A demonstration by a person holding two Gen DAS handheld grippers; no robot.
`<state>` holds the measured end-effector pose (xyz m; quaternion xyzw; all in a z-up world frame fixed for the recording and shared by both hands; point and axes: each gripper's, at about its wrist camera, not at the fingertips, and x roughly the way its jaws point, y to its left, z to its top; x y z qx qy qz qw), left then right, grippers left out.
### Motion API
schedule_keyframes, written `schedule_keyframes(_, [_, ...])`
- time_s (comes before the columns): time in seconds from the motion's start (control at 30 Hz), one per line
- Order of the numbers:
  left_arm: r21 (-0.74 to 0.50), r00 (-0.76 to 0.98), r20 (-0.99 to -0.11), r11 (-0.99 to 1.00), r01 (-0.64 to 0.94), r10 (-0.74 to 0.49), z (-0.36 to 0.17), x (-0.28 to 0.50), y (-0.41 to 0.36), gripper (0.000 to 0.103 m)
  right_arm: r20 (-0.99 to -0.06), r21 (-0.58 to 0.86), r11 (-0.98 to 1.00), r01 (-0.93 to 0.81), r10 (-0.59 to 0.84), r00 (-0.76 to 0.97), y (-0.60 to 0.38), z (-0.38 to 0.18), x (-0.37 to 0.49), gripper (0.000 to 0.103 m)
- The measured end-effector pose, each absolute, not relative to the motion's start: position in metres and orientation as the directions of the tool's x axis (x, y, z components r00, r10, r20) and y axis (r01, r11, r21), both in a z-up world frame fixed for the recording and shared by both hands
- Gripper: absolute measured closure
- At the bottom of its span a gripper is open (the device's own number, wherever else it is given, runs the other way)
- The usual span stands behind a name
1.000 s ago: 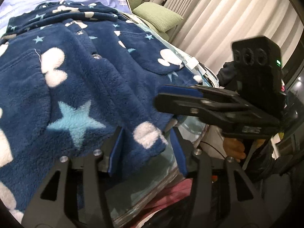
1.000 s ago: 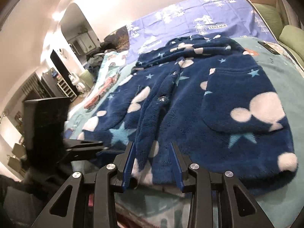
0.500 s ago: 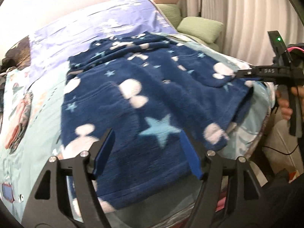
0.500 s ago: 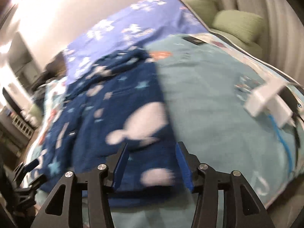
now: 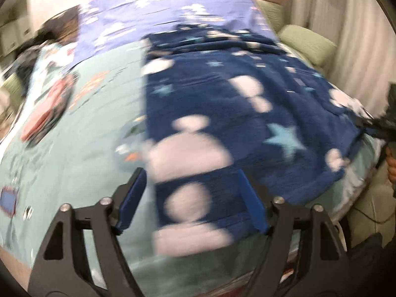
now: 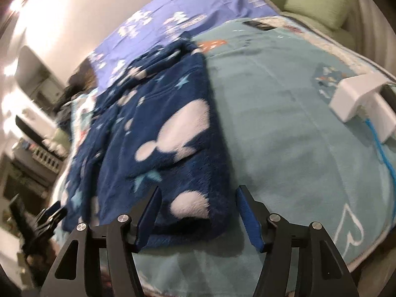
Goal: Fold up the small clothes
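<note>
A navy fleece robe (image 5: 235,113) with white blobs and light blue stars lies spread flat on the teal bed cover (image 5: 74,148). My left gripper (image 5: 191,200) is open and empty, its blue pads either side of the robe's near left hem corner. My right gripper (image 6: 198,212) is open and empty over the robe's (image 6: 160,128) near right hem corner. The right gripper also shows at the right edge of the left wrist view (image 5: 381,126), and the left one at the lower left of the right wrist view (image 6: 49,215). Both views are blurred.
A white charger block (image 6: 358,96) with a blue cable (image 6: 381,153) lies on the cover at the right. Green pillows (image 6: 316,2) and a purple sheet (image 6: 173,12) lie at the far end. Curtains (image 5: 358,24) hang to the right. Shelves (image 6: 32,163) stand left of the bed.
Both grippers let go of the robe's front opening, opened wide, and swung apart: the left to the near left hem corner, the right to the near right one.
</note>
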<state>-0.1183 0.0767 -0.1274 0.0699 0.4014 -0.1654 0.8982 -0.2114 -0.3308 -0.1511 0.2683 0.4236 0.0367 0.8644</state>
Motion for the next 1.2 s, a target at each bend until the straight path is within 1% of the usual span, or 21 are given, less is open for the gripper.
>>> schedule_keyframes(0.03, [-0.027,0.618,-0.748,0.942,0.336,-0.242,-0.129,-0.117,0.085,0.026,-0.706,0.508,0.847,0.157,0.305,0.639,-0.333,-0.151,-0.212,0.039])
schedule_keyframes(0.1, [-0.111,0.583,-0.760,0.941,0.321,-0.288,-0.134,-0.114,0.100,0.026,-0.682,0.544,0.830,0.125,0.350,0.642,-0.336,-0.151,-0.211,0.039])
schedule_keyframes(0.2, [-0.268,0.502,-0.767,0.910,0.316,-0.400,-0.144,-0.107,0.113,0.026,-0.655,0.586,0.805,0.095,0.401,0.640,-0.338,-0.154,-0.204,0.038])
schedule_keyframes(0.27, [-0.327,0.486,-0.755,0.895,0.302,-0.440,-0.149,-0.104,0.116,0.027,-0.643,0.604,0.793,0.081,0.424,0.638,-0.339,-0.154,-0.199,0.038])
schedule_keyframes(0.33, [-0.344,0.477,-0.743,0.879,0.330,-0.470,-0.148,-0.104,0.112,0.038,-0.636,0.616,0.785,0.070,0.442,0.633,-0.338,-0.155,-0.196,0.038])
schedule_keyframes(0.37, [-0.351,0.463,-0.743,0.870,0.346,-0.483,-0.148,-0.104,0.108,0.046,-0.632,0.622,0.780,0.064,0.452,0.629,-0.339,-0.156,-0.194,0.038])
schedule_keyframes(0.4, [-0.353,0.450,-0.747,0.866,0.355,-0.489,-0.148,-0.104,0.105,0.051,-0.627,0.630,0.774,0.059,0.463,0.626,-0.339,-0.156,-0.194,0.038])
schedule_keyframes(0.5, [-0.337,0.443,-0.756,0.867,0.367,-0.482,-0.150,-0.103,0.100,0.053,-0.609,0.658,0.751,0.048,0.494,0.620,-0.342,-0.159,-0.192,0.038])
schedule_keyframes(0.57, [-0.352,0.433,-0.753,0.859,0.370,-0.495,-0.150,-0.101,0.098,0.062,-0.588,0.691,0.722,0.038,0.530,0.612,-0.344,-0.163,-0.187,0.043])
schedule_keyframes(0.6, [-0.367,0.422,-0.751,0.852,0.372,-0.508,-0.151,-0.101,0.098,0.072,-0.577,0.713,0.700,0.043,0.550,0.604,-0.345,-0.167,-0.183,0.057])
schedule_keyframes(0.63, [-0.375,0.414,-0.751,0.849,0.373,-0.514,-0.152,-0.099,0.097,0.081,-0.579,0.725,0.685,0.063,0.559,0.594,-0.345,-0.170,-0.179,0.081])
schedule_keyframes(0.67, [-0.375,0.412,-0.754,0.850,0.369,-0.511,-0.153,-0.098,0.095,0.085,-0.584,0.735,0.672,0.085,0.566,0.582,-0.346,-0.175,-0.176,0.088])
schedule_keyframes(0.7, [-0.375,0.413,-0.755,0.852,0.365,-0.509,-0.151,-0.098,0.097,0.087,-0.581,0.740,0.666,0.095,0.562,0.588,-0.346,-0.175,-0.176,0.088])
schedule_keyframes(0.8, [-0.384,0.434,-0.741,0.853,0.353,-0.513,-0.140,-0.103,0.101,0.089,-0.577,0.712,0.698,0.073,0.522,0.628,-0.342,-0.160,-0.187,0.089])
schedule_keyframes(0.97, [-0.394,0.480,-0.695,0.842,0.367,-0.535,-0.113,-0.109,0.111,0.090,-0.497,0.751,0.660,0.017,0.548,0.673,-0.349,-0.131,-0.199,0.089])
schedule_keyframes(1.2, [-0.388,0.530,-0.621,0.814,0.432,-0.577,-0.074,-0.110,0.104,0.091,-0.393,0.805,0.590,-0.058,0.604,0.693,-0.345,-0.109,-0.193,0.089])
